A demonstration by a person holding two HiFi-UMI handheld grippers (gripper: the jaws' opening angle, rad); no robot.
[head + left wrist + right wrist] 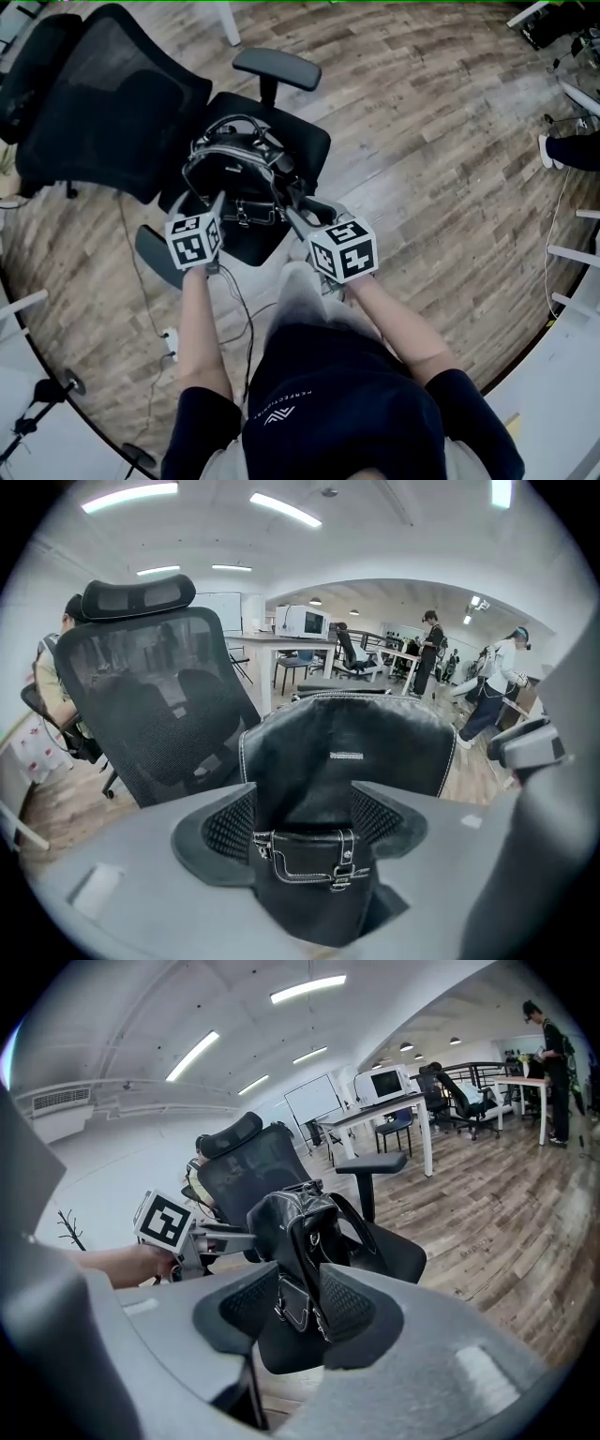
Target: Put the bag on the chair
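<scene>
Since the black mesh-backed office chair (pixel 305 141) carries the black leather handbag (pixel 234 159) on its seat, release looks to be the step in hand. The handbag stands upright, handles up, its long axis seemingly left-to-right in the head view. The left gripper (pixel 302 799) gapes wide and grips nothing. The right gripper (pixel 298 1288) looks pinched on the handbag's narrow end, so it should let go next.

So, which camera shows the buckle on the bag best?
The left gripper view: the bag fills the middle and its buckle faces the camera, close and sharp. The head view shows the bag small, from above, on the chair; the right gripper view shows it edge on.
</scene>
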